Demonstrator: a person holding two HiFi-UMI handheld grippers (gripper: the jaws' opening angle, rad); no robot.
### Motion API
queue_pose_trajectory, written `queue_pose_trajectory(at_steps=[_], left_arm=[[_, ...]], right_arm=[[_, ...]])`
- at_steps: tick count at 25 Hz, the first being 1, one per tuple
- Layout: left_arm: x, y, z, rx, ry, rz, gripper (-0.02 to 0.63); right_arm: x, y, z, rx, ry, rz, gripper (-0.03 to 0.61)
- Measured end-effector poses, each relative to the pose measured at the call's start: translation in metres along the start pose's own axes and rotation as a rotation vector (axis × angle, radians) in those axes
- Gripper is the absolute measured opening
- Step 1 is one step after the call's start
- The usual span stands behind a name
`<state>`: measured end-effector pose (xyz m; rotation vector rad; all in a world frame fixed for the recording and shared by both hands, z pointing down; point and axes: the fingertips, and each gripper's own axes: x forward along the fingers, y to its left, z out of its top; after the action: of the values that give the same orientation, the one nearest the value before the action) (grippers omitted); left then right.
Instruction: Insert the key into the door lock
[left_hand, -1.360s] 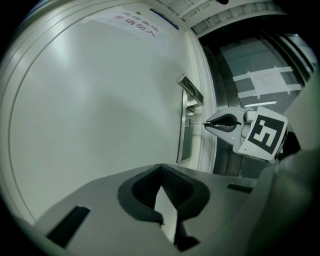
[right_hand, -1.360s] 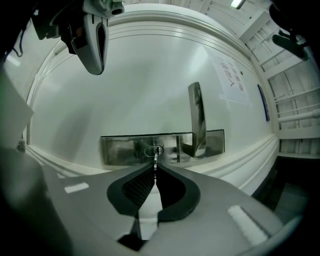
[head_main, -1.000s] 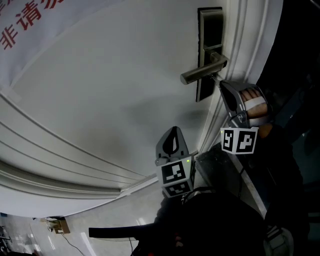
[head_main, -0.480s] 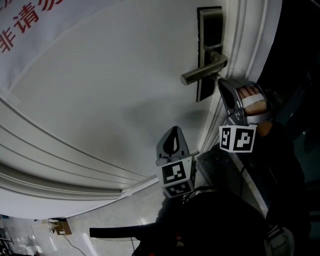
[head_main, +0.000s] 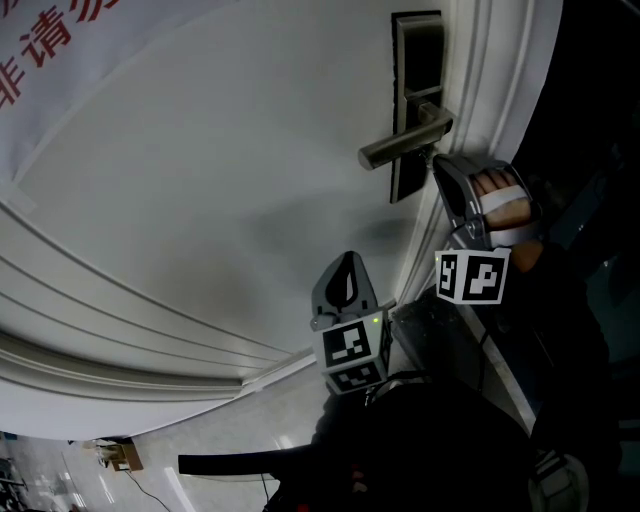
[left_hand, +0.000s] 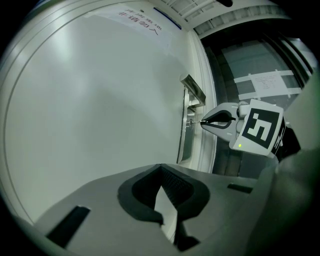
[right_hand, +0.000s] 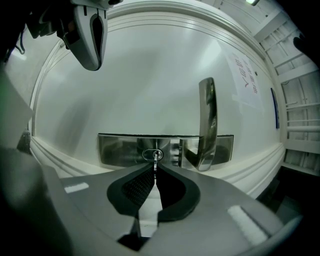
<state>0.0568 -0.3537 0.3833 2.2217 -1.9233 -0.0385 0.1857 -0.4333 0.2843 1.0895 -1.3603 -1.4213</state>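
A white panelled door (head_main: 200, 180) is seen from steeply above, with raised mouldings curving across it. A white notice printed in red characters (head_main: 60, 40) is fixed to it, far from the lock. A brushed-metal lock plate (head_main: 418, 50) is mounted near the door's edge, next to the ribbed white frame (head_main: 500, 80), and a lever handle (head_main: 400, 148) juts out from it. The key (right_hand: 155, 161) is pinched between the closed jaws of the right gripper (right_hand: 155, 170), which is held by a hand (head_main: 500, 188). The key's tip is placed at the oval keyhole (right_hand: 152, 154) in the plate, just beside the lever (how deep it sits cannot be judged). The left gripper (left_hand: 161, 169) is held lower, well apart from the lock, its jaws pressed together on nothing. Pale glossy floor (head_main: 200, 450) is glimpsed beyond the door's bottom edge.
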Motion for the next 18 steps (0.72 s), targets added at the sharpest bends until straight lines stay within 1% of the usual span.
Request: queue_pose_trajectory(at_steps=[12,18], left_arm=[[0.0015,-0.0024,-0.0025,0.001,0.015,-0.011,0.002],[0.0035,-0.0064,-0.0034,0.014,0.026,-0.025,0.002]], right_arm=[[-0.0002,-0.0003,0.0001,0.001,-0.002,-0.001,0.012],[0.0000,-0.0002,0.0001,0.005,-0.005,-0.002,0.012]])
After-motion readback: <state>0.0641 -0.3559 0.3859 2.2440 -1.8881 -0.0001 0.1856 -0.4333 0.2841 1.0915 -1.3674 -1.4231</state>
